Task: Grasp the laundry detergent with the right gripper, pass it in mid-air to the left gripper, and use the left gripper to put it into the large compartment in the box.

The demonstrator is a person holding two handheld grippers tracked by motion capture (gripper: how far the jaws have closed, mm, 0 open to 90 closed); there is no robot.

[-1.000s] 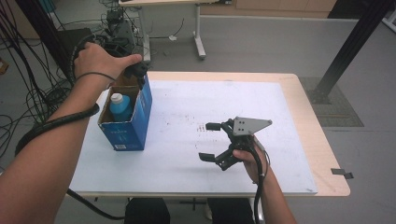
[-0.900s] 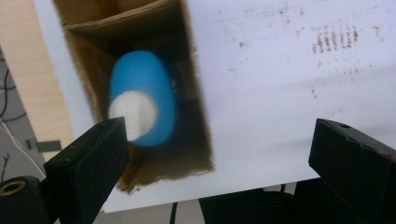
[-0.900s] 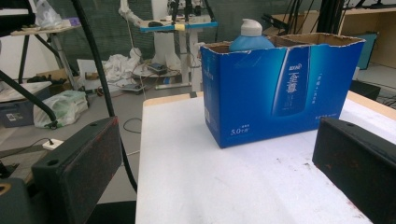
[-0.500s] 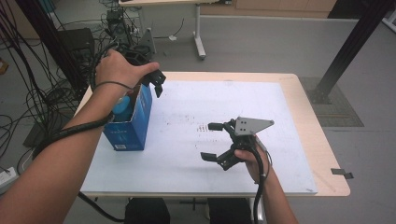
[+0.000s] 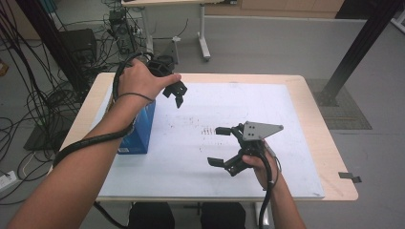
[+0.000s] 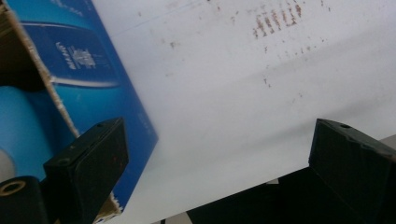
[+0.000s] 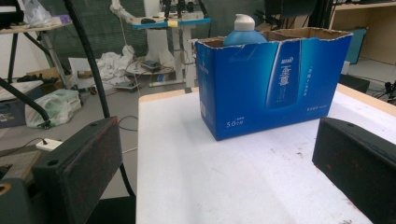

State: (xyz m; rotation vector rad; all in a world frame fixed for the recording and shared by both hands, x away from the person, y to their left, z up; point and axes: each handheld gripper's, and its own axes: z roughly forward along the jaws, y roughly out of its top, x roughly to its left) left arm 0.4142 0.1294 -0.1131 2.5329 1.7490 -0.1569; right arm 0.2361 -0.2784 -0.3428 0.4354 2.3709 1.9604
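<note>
A blue cardboard box [image 5: 141, 128] stands open-topped on the left of the table. It holds a blue bottle [image 7: 244, 33] with a white pump top. My left gripper [image 5: 175, 94] hangs in the air just right of the box's far end, jaws pointing down, open and empty. In the left gripper view the box wall [image 6: 88, 60] and the bottle [image 6: 18, 126] lie at the left, beside the gripper [image 6: 210, 163]. My right gripper [image 5: 215, 145] is open and empty, low over the middle of the table. In the right gripper view its jaws [image 7: 210, 168] face the box [image 7: 275, 88].
A white sheet [image 5: 267, 109] covers most of the wooden table [image 5: 334, 157], with small brown stains [image 5: 207, 130] near the middle. Cables [image 5: 33, 100] and equipment crowd the floor at the left. Another desk's legs [image 5: 203, 43] stand behind, and a black post [image 5: 353, 52] rises at the right.
My left gripper has risen from over the box's top and swung right, out over the white sheet. The right gripper has stayed where it was.
</note>
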